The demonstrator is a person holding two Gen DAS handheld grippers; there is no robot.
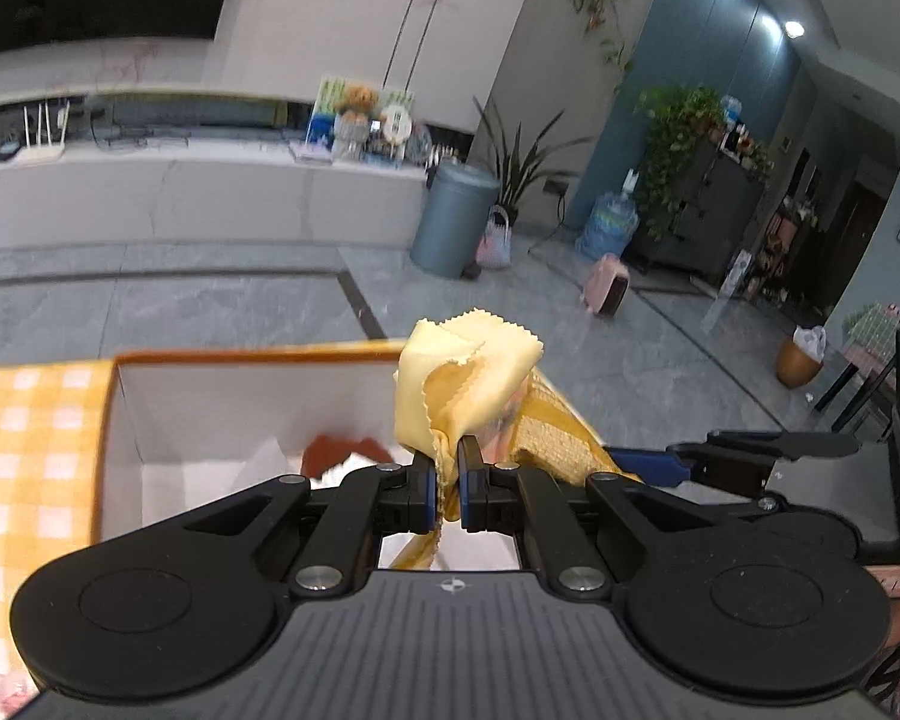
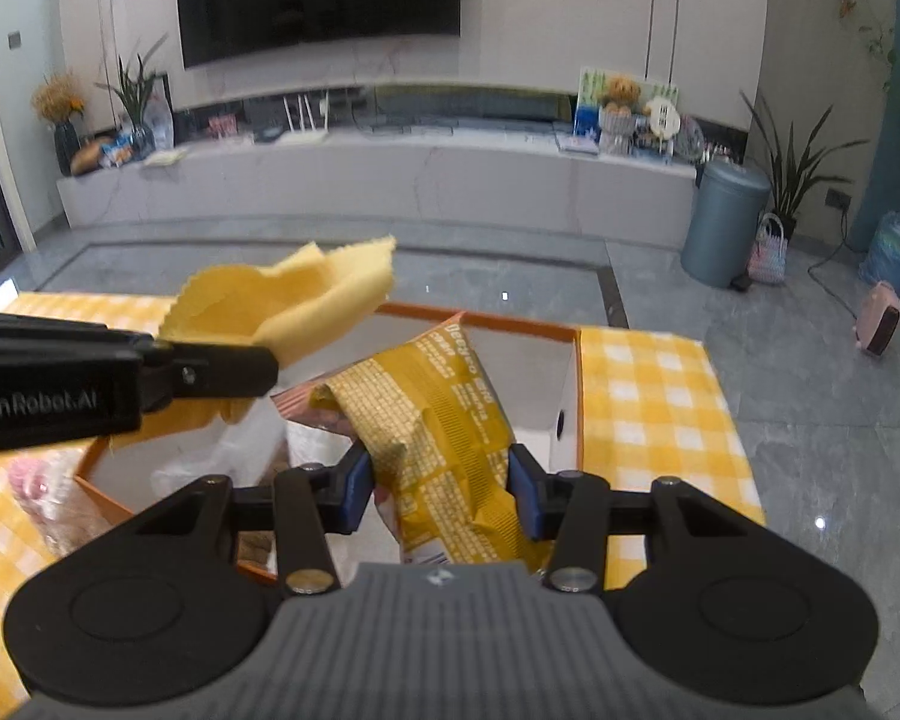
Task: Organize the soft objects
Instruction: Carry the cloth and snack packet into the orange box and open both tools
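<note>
jaws: left gripper (image 1: 447,489) pinched tight on yellow cloth (image 1: 462,378), right gripper (image 2: 441,489) half-spread, clamping snack bag (image 2: 444,420) | relation: both loads hang directly over the open box (image 2: 561,372) (cloth nearer its middle) | next: probably lower, release

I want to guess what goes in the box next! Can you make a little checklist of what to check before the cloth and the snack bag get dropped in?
1. Left gripper pinching the yellow cloth: ok, shut on it.
2. Right gripper holding the yellow snack bag: ok, fingers press its sides.
3. Orange-rimmed box open at the top: ok.
4. Room left in the box: cannot tell; something red already lies inside.
5. Both items above the box opening: ok, roughly.
</note>
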